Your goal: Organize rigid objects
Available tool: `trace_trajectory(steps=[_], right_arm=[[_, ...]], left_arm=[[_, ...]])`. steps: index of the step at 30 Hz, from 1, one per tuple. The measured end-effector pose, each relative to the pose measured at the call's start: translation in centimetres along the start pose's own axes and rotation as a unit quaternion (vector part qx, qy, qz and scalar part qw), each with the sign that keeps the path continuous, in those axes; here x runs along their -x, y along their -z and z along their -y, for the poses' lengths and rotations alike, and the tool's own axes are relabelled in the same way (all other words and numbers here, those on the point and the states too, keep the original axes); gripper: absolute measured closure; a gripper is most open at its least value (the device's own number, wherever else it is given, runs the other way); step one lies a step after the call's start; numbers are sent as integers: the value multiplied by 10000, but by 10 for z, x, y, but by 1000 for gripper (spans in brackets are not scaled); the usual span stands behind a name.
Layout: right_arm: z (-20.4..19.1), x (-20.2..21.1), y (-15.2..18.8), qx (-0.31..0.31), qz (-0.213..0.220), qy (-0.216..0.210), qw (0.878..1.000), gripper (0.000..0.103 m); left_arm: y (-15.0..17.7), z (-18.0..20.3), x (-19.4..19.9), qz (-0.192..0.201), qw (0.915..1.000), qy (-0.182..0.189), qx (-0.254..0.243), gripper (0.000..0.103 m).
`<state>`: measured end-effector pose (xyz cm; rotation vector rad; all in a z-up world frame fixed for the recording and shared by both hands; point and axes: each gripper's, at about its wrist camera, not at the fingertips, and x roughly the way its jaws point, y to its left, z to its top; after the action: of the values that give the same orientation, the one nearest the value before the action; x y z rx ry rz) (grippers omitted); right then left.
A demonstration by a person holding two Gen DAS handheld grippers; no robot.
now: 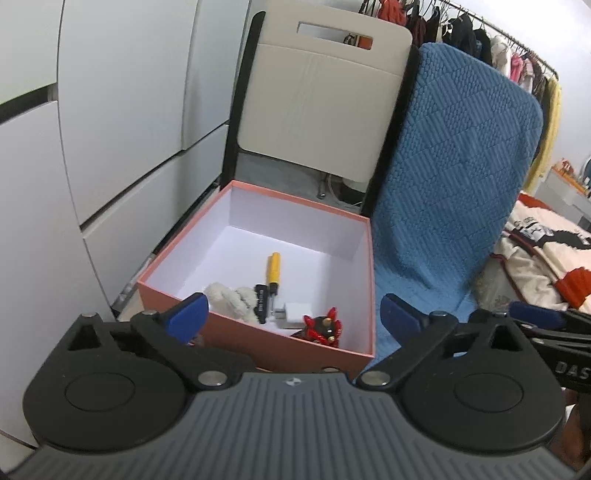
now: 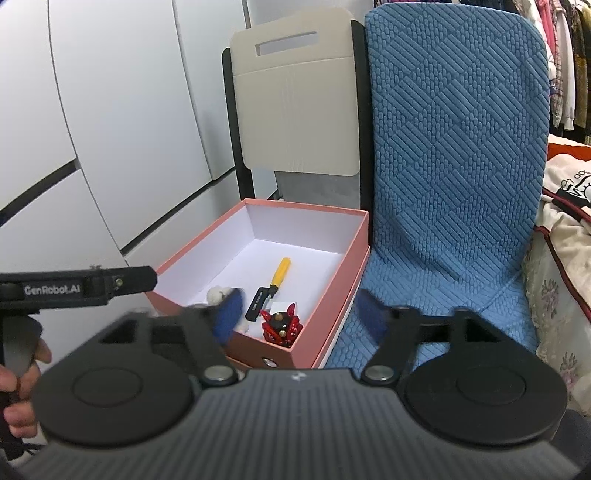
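Note:
A pink box [image 1: 258, 347] with a white inside stands open on the seat of a blue chair [image 1: 454, 177]. In it lie a yellow-handled screwdriver [image 1: 274, 268], a black stick [image 1: 260, 302], a white charger plug [image 1: 291, 312], a red and black toy [image 1: 322, 326] and a white plush [image 1: 233, 299]. The box [image 2: 325, 295], screwdriver [image 2: 280, 273], black stick [image 2: 258, 300] and red toy [image 2: 281, 325] also show in the right wrist view. My left gripper [image 1: 291, 317] is open and empty over the box's near edge. My right gripper [image 2: 300, 314] is open and empty, above the box's near right corner.
A beige folding chair [image 1: 321, 96] stands behind the box. White cabinet doors [image 1: 110, 147] are on the left. A clothes rack [image 1: 480, 33] hangs at the back right, and a bed with a printed blanket [image 1: 535, 251] lies to the right.

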<state>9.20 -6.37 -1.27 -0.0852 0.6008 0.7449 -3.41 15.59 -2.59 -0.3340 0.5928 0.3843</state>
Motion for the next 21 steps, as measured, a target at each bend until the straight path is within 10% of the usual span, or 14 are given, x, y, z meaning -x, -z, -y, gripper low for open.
trace_trajectory(steps=[21], right_arm=[[3,-18,9,85,-434,-3,9990,14]], left_arm=[[11,-10,0,-53,9989,-460,112,0]])
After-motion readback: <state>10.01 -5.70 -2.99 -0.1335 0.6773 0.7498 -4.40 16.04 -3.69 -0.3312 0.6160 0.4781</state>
